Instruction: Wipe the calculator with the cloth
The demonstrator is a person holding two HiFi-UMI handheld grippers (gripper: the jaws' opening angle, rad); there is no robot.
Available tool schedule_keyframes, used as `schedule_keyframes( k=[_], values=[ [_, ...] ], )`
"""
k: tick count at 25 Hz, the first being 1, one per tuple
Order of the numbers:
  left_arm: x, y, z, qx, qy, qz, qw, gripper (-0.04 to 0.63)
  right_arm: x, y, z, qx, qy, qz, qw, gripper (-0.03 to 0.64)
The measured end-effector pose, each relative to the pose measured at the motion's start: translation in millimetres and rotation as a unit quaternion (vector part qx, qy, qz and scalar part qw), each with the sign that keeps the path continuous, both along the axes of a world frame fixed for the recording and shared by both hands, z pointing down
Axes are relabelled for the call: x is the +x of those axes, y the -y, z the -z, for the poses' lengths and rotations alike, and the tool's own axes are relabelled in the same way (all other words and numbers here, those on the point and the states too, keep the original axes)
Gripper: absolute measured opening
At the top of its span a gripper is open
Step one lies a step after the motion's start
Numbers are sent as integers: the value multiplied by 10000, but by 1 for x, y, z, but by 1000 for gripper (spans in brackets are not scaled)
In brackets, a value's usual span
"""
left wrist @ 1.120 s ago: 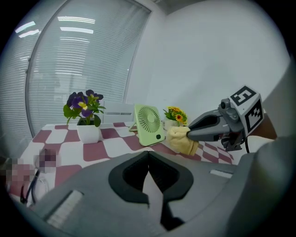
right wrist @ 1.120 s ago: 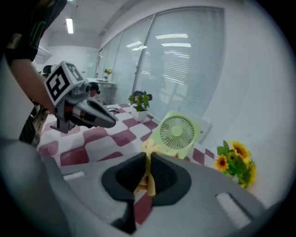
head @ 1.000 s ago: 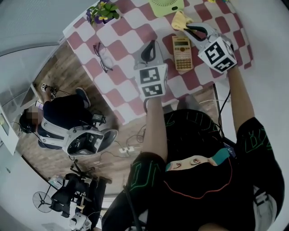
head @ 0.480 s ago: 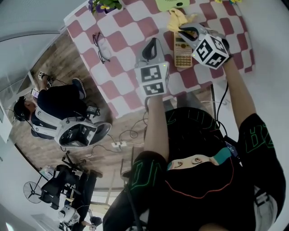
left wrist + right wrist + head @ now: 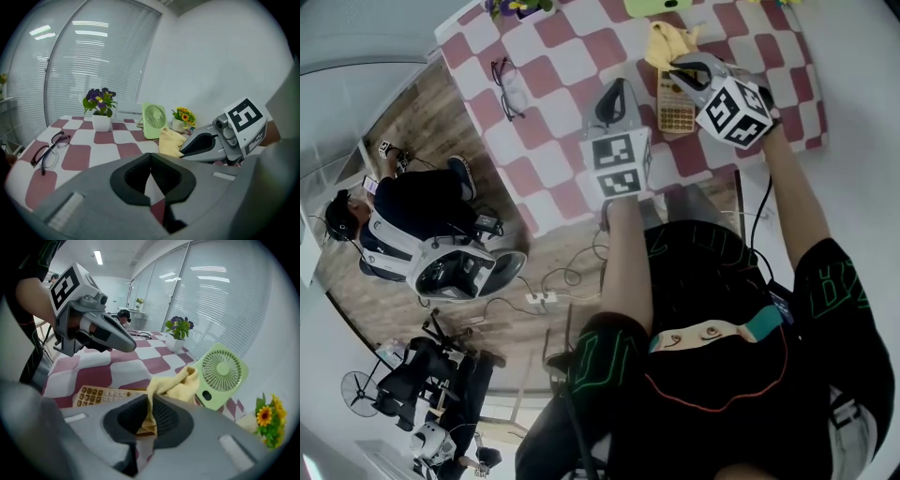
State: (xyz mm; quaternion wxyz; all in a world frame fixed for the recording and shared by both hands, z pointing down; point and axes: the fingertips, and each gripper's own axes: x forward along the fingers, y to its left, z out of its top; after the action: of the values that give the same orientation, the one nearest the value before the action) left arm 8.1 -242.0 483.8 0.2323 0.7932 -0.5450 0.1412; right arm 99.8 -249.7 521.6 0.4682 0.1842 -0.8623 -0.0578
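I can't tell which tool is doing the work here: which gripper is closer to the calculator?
The right. The right gripper, pinching the yellow cloth, hangs over the calculator's far end; the left gripper is off to its left, over the checked tablecloth, shut and empty.

cloth [image 5: 176,384]: soft creased fabric | calculator [image 5: 98,397]: matt plastic | fan [image 5: 220,376]: smooth plastic

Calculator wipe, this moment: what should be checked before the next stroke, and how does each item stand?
1. Right gripper shut on the cloth: ok.
2. Calculator lying flat on the table, keys up: ok.
3. Cloth touching the calculator: cannot tell.
4. Left gripper shut, empty, apart from the calculator: ok.
5. Fan out of the stroke's way: probably ok, it stands beyond the cloth.
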Motion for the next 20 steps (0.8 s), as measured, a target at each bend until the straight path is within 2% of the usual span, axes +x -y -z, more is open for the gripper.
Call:
schedule_keyframes(
  k=[20],
  values=[
    [0, -29, 3, 65, -37, 301, 9995, 11, 4, -57, -2, -195, 227, -52, 9995, 35]
  ],
)
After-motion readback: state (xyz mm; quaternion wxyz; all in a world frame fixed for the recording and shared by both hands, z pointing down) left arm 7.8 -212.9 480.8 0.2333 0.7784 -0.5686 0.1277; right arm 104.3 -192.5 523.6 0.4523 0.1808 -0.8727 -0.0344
